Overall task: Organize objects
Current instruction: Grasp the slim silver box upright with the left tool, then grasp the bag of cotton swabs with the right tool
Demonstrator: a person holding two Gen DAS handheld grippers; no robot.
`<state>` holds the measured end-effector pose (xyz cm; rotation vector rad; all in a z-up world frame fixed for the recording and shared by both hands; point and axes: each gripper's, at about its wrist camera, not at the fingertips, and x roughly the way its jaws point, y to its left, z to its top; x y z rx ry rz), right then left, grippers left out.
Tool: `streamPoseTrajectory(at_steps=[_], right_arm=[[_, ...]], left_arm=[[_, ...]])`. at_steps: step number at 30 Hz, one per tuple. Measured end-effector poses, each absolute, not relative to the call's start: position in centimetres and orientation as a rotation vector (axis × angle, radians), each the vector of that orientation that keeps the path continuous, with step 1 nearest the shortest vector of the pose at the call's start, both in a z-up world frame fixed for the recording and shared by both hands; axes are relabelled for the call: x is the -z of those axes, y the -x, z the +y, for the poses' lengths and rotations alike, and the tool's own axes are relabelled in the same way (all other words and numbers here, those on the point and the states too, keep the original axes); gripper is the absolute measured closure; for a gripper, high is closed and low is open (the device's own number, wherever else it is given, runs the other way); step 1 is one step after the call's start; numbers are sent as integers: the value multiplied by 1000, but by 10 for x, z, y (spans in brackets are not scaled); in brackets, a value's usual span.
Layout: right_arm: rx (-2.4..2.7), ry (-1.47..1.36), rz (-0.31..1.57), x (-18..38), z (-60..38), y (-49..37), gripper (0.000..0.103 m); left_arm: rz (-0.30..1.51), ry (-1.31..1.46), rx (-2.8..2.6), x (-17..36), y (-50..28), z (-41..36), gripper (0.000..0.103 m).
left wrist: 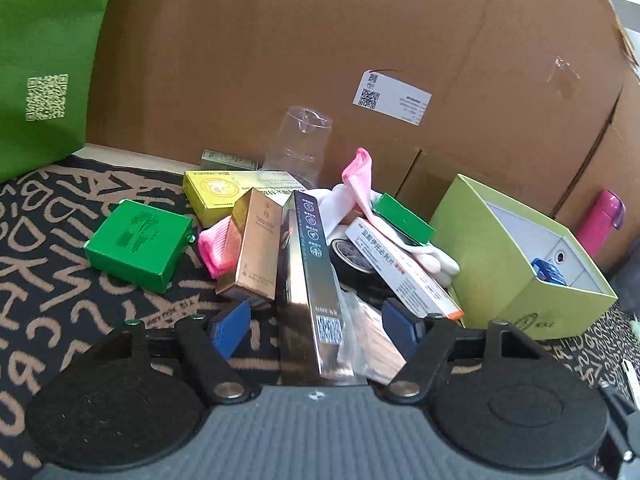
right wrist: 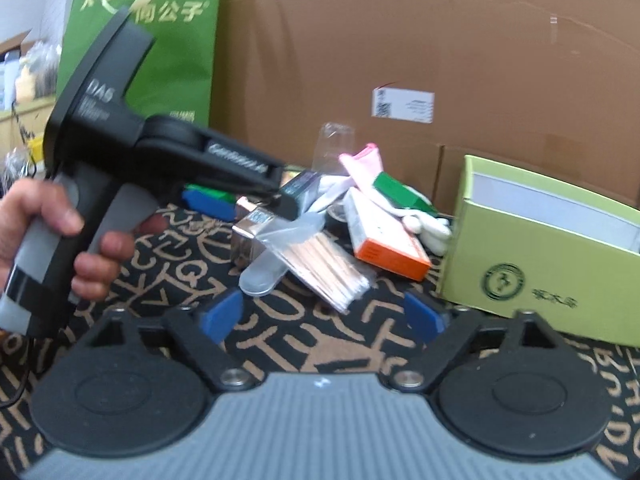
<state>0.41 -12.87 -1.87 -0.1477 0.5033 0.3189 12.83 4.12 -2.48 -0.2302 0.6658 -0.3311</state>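
Observation:
A pile of small items lies on the patterned cloth [left wrist: 60, 280]. A long silver box [left wrist: 310, 280] runs between the open fingers of my left gripper [left wrist: 316, 326], which straddle it without pressing it. Next to it lie a gold box [left wrist: 254, 248], a green box [left wrist: 138, 246], a yellow box [left wrist: 216, 196], pink socks [left wrist: 214, 250], a roll of black tape [left wrist: 352, 260] and an orange-ended white box [left wrist: 404, 268]. My right gripper [right wrist: 324, 318] is open and empty over the cloth, in front of a bag of wooden sticks [right wrist: 328, 264]. The left gripper [right wrist: 256, 196] shows in the right wrist view over the silver box [right wrist: 256, 228].
A lime-green open box [left wrist: 516, 280] with a blue item inside stands at the right; it also shows in the right wrist view [right wrist: 540, 272]. A cardboard wall [left wrist: 320, 40] closes the back. A green bag [left wrist: 40, 60] stands at the back left. A clear plastic cup [left wrist: 298, 144] stands behind the pile.

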Motion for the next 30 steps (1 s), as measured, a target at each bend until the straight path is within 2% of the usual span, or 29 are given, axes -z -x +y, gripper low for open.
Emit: streamPoseTrajectory(at_steps=[1, 3, 11, 13, 14, 15, 18, 23, 27, 30], right_arm=[[-326, 169, 508, 21, -126, -9, 25], [-332, 227, 521, 26, -120, -20, 37], [-363, 286, 576, 41, -111, -65, 57], [-372, 258, 592, 42, -114, -70, 63], [-370, 245, 595, 43, -116, -72, 67], [-366, 233, 589, 43, -119, -71, 73], [-373, 158, 573, 38, -128, -66, 87], [-442, 4, 589, 26, -149, -41, 91], [-534, -183, 629, 15, -172, -17, 91], [-551, -209, 644, 10, -183, 1, 89]], left_arm=[[670, 233, 328, 26, -132, 41, 31], [684, 241, 319, 29, -141, 41, 36], [715, 252, 303, 38, -161, 48, 39], [713, 240, 304, 37, -160, 48, 42], [716, 232, 311, 37, -160, 47, 54], [725, 226, 330, 36, -159, 47, 71], [748, 196, 356, 34, -153, 46, 79], [783, 127, 415, 29, -119, 52, 80], [805, 69, 477, 27, -79, 55, 80], [809, 18, 495, 25, -54, 55, 80]])
